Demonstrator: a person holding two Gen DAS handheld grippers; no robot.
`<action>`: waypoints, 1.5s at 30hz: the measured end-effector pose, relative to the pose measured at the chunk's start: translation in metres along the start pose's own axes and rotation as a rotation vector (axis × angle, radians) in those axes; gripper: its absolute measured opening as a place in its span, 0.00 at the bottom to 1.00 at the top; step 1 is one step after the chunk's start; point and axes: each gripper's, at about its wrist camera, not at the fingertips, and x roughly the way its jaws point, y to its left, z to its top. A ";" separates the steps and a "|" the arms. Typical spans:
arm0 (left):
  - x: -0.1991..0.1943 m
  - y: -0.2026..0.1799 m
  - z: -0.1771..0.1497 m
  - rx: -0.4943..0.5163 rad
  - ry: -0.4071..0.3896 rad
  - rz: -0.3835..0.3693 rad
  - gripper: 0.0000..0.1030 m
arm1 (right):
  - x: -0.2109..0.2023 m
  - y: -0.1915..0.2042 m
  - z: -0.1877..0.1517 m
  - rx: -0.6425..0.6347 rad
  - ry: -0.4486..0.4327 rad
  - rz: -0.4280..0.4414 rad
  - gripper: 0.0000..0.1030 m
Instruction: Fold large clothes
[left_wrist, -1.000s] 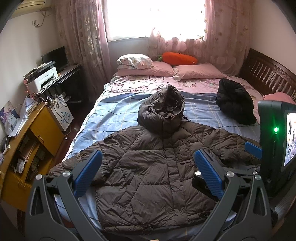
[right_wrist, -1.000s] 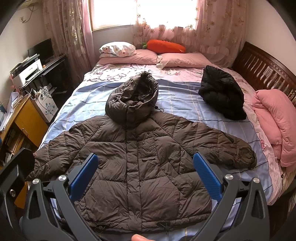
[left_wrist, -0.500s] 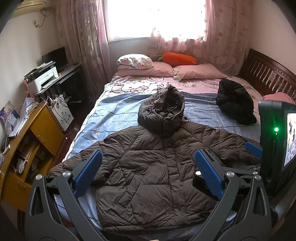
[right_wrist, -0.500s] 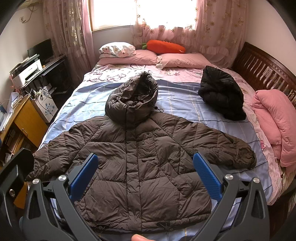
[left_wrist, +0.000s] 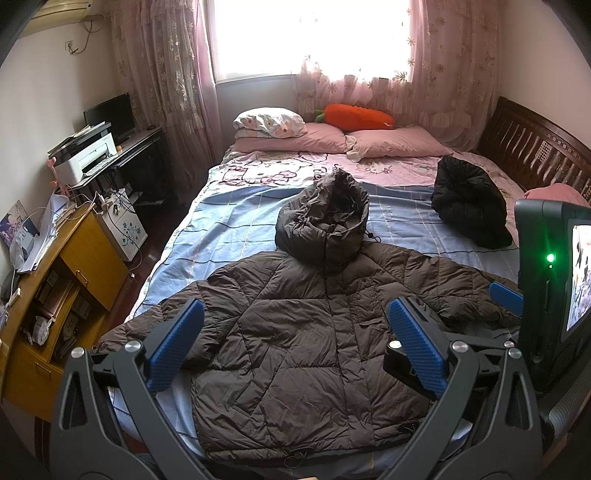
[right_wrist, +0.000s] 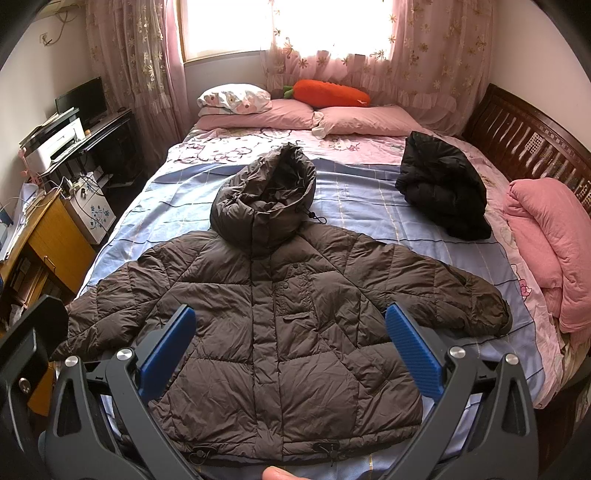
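A brown hooded puffer jacket lies flat and front-up on the bed, sleeves spread to both sides, hood pointing toward the pillows. My left gripper hovers open above the jacket's lower half, blue pads wide apart, nothing between them. My right gripper also stands open above the hem area, holding nothing. The right gripper's body and screen show at the right edge of the left wrist view and hide the jacket's right cuff there.
A folded black jacket lies at the far right of the bed. Pink pillows and a carrot plush are at the head, a pink quilt at the right. A wooden cabinet and a desk stand left.
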 end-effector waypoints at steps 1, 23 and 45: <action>0.000 0.000 0.000 0.000 0.000 0.000 0.98 | 0.001 0.000 0.000 0.000 0.000 0.002 0.99; 0.001 0.000 -0.001 0.003 0.001 0.006 0.98 | -0.003 0.001 0.005 -0.005 0.006 0.000 0.99; 0.185 -0.043 -0.021 0.181 0.251 -0.123 0.98 | 0.212 -0.278 -0.018 0.511 0.379 -0.099 0.99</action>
